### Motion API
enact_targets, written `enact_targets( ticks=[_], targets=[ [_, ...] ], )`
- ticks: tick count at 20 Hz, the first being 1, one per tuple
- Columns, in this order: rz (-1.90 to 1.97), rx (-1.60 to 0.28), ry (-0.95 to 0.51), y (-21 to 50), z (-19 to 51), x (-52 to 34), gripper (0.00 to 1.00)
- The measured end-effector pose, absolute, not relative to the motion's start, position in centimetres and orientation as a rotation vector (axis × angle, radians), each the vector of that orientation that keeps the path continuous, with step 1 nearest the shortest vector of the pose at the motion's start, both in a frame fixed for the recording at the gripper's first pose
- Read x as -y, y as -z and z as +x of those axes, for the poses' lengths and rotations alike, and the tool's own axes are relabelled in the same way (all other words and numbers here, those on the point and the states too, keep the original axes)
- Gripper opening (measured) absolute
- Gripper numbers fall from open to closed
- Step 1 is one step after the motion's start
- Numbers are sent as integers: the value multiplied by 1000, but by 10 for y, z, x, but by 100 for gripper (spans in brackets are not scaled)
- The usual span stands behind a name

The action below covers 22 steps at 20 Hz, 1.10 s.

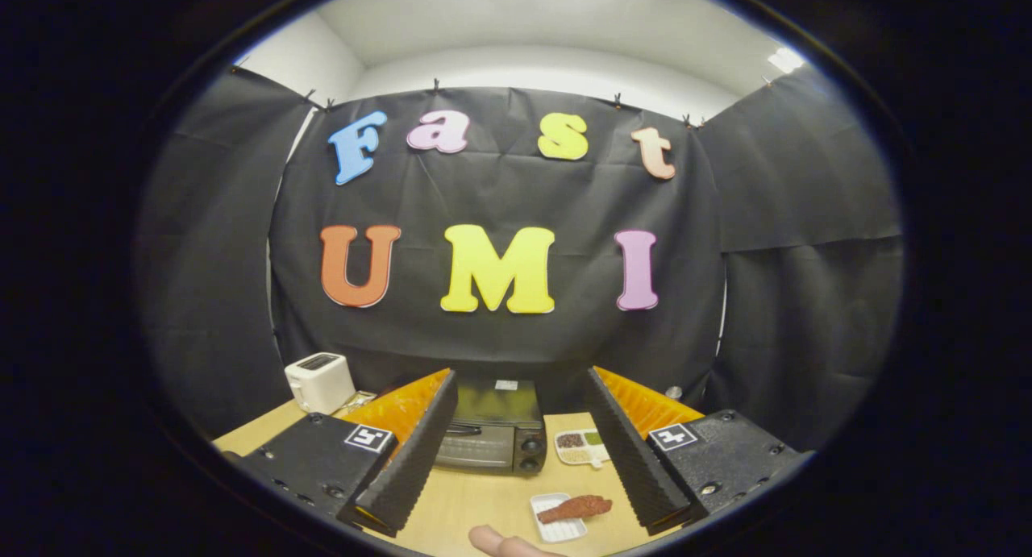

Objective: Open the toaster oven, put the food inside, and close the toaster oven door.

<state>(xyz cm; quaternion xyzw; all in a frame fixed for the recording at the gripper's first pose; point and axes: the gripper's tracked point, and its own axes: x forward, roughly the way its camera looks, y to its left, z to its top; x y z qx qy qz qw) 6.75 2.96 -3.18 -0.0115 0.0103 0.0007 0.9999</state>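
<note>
The hand-held gripper (516,468) hangs above the wooden surface (484,500) with its fingers spread wide, nothing between them. Beyond them sits the black toaster oven (492,432), door shut, knobs down its right side. Nearer, between the fingers, the reddish-brown food (576,509) lies on a small white tray (558,529). A white toaster (320,382) stands off to the left.

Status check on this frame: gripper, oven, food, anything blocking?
Gripper open, empty, short of the toaster oven. Oven door shut. Food on its white tray, between the fingers. Fingertip near the tray; path to oven clear.
</note>
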Motion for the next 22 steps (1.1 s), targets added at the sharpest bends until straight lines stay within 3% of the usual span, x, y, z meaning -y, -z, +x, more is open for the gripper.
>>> enact_targets(
  ticks=[6, 12, 22],
  targets=[
    [-21, -162, -129, 98, 167, -100, 100],
    [-38, -272, -128, 165, 248, -135, 100],
    [-6, -428, -89, 229, 280, -142, 100]
  ],
)
